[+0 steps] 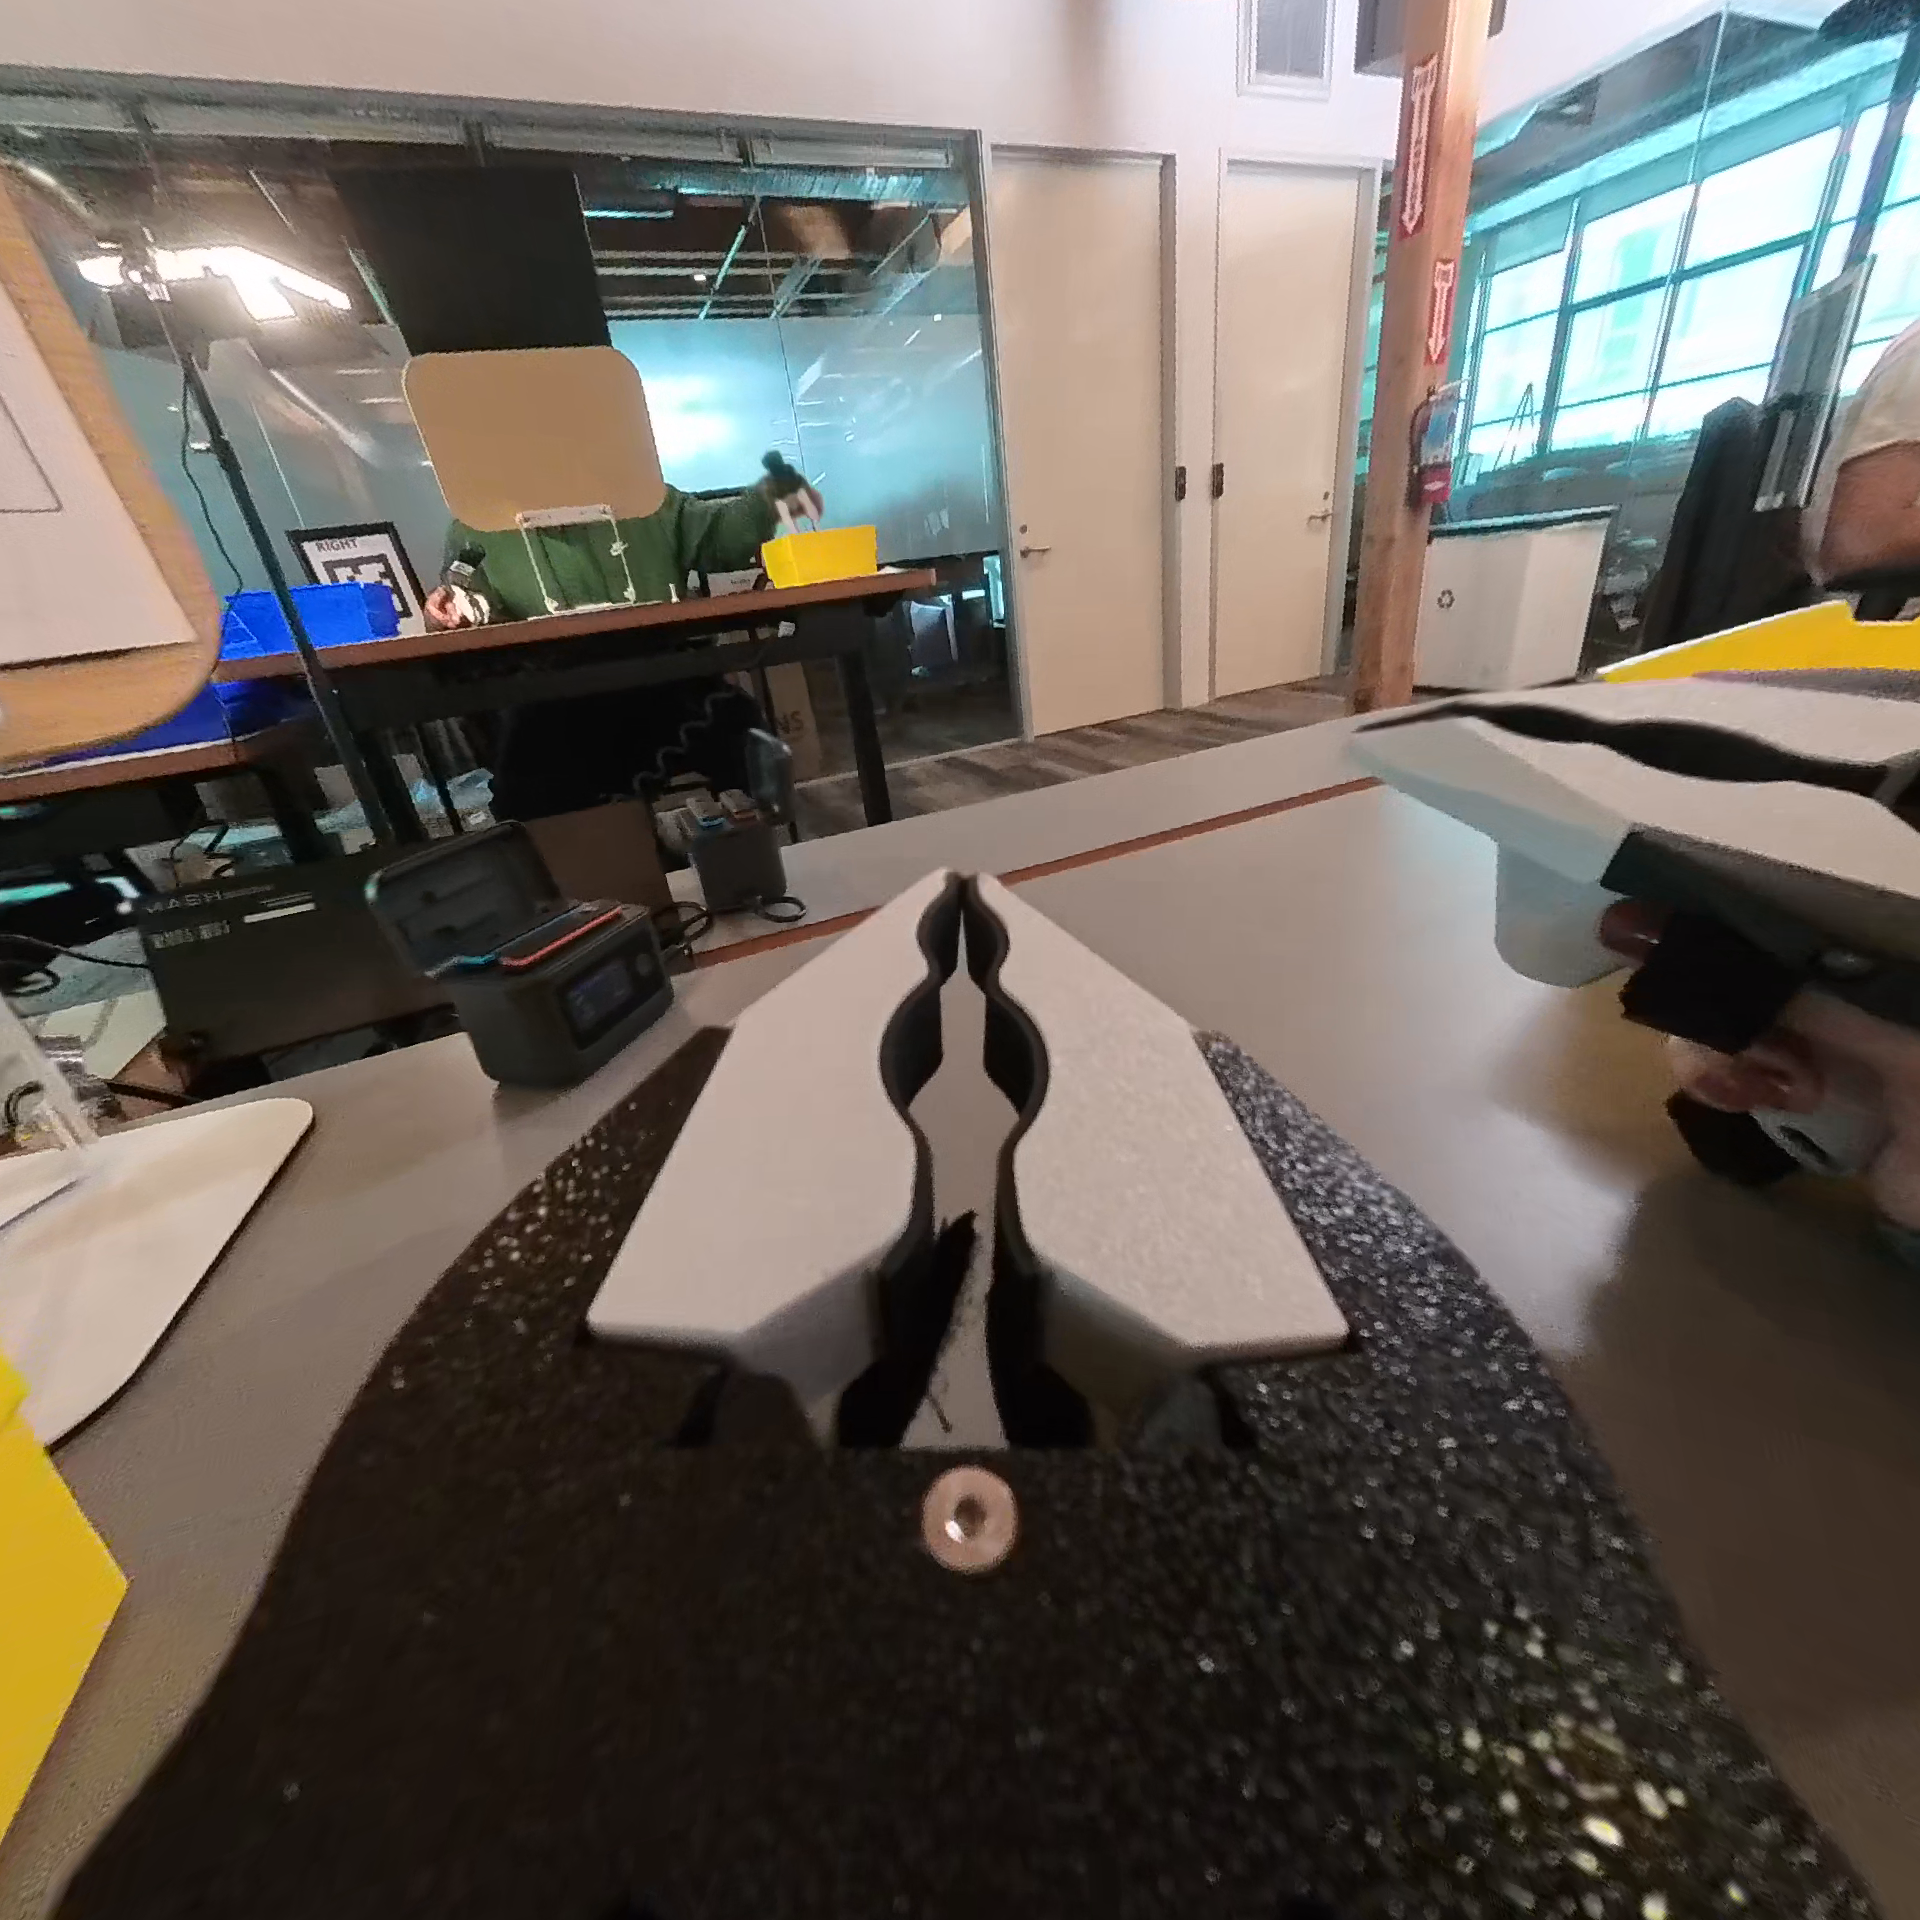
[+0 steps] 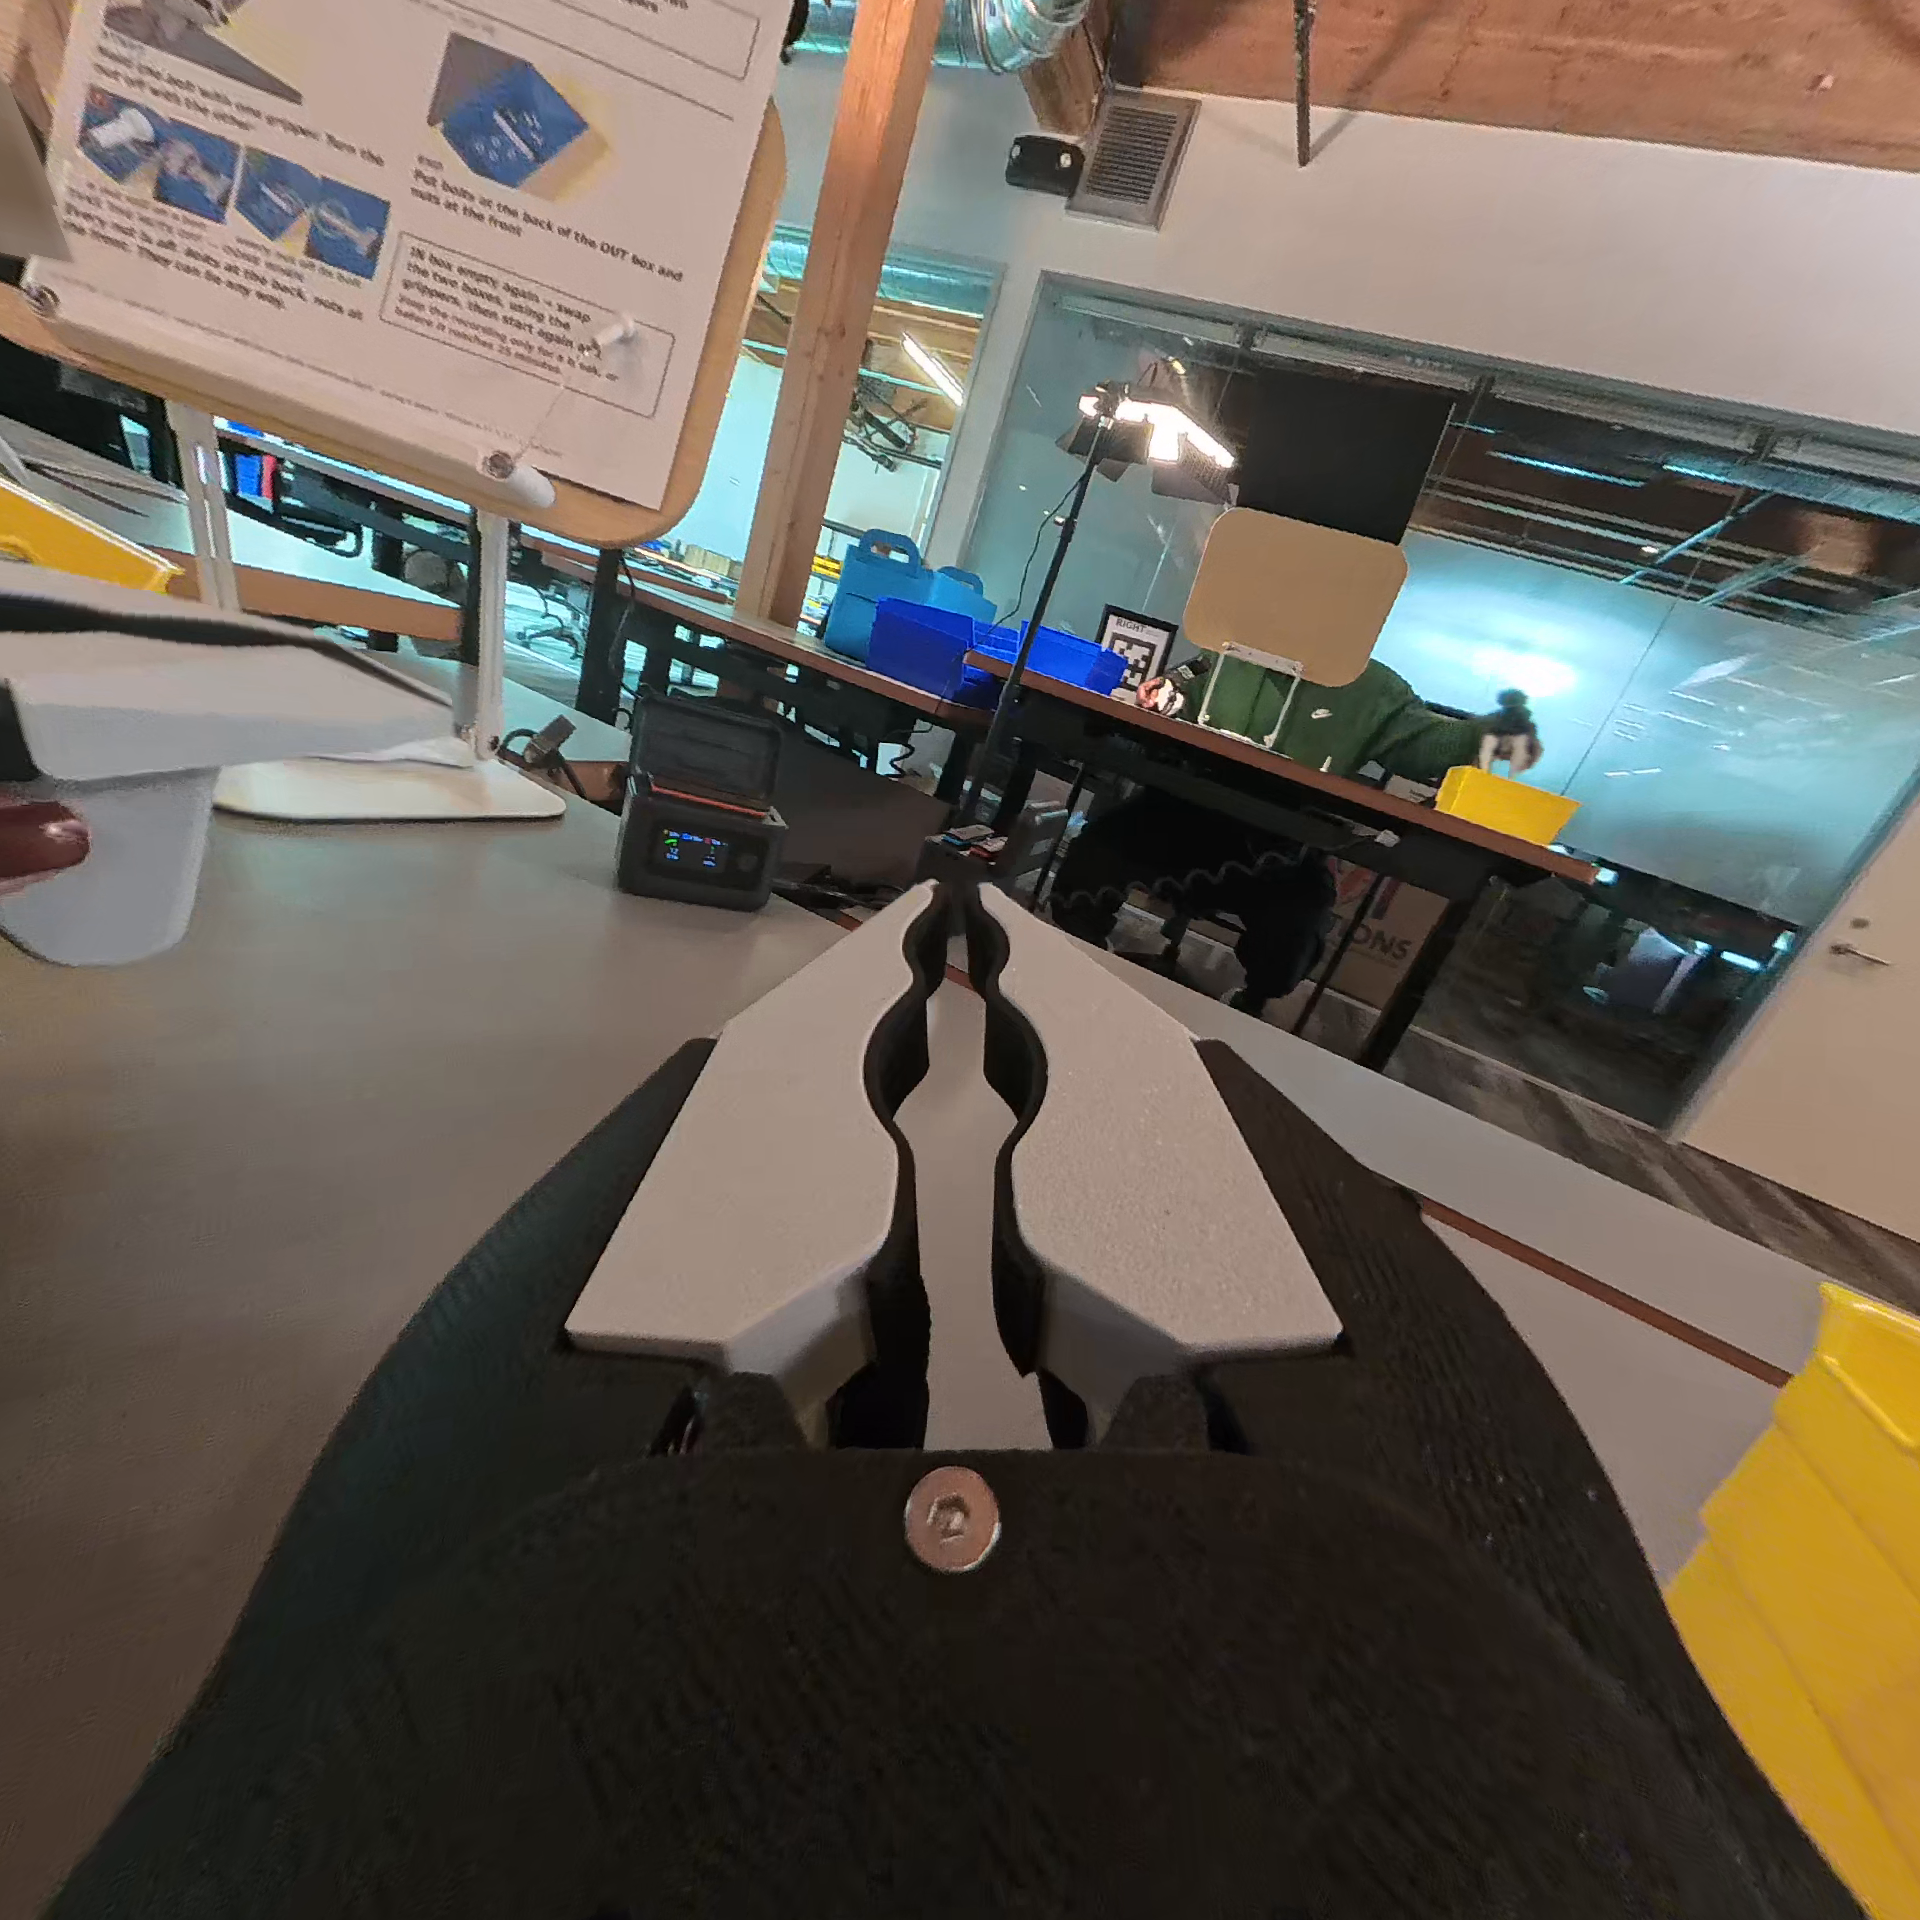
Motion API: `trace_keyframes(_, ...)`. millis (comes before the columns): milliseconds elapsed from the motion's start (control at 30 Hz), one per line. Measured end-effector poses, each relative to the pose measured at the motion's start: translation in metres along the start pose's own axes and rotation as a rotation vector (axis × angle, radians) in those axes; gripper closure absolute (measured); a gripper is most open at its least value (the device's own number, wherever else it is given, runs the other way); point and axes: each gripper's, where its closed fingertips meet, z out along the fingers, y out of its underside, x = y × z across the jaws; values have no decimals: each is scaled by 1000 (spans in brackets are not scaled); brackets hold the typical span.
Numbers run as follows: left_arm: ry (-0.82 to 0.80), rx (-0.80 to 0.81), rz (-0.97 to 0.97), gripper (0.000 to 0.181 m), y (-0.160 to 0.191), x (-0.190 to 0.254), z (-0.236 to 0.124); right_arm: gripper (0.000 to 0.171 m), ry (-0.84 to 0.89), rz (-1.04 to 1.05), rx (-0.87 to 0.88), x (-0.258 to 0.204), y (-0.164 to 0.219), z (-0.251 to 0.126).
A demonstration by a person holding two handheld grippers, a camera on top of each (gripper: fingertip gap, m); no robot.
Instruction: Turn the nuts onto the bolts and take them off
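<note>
**Both grippers closed and empty above the grey table**

The left gripper (image 1: 964,883) has its two white fingers meeting at the tips, with nothing between them. The right gripper (image 2: 958,891) is the same: tips together, wavy gaps behind them bare. Each hangs low over the grey table (image 1: 1299,997), pointing toward its far edge.

No nut or bolt shows in either view, so I cannot tell where they lie; they may be inside the yellow bin (image 2: 1829,1558) at the table's near right corner, but its inside is out of sight. A second yellow bin (image 1: 42,1621) sits at the table's near left.

Toward the table's far edge stands a small dark charger case (image 1: 540,977) with a lit screen, directly ahead of both grippers. Left of it on the table is the white base (image 2: 395,795) of a stand carrying an instruction board (image 2: 416,229), which overhangs that side. Beyond the table, a person in a green top (image 2: 1351,717) works at another desk.
</note>
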Motion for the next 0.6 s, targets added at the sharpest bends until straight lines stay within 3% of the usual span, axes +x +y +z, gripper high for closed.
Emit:
trace_keyframes(233,30,9,-66,181,0,-3,0,170,-53,-56,19,-12,-3,-1)
trace_keyframes(333,124,-9,-51,181,-5,10,0,171,-52,-43,24,-11,-4,-3)
trace_keyframes(367,123,-29,-43,180,-10,10,-1,171,-51,-42,25,-10,-4,-4)
trace_keyframes(433,23,-30,-34,158,-34,-6,-11,171,-56,-47,27,-11,-4,-4)
trace_keyframes(600,27,-81,80,160,-83,-28,-48,171,-65,-84,20,-16,-4,-4)
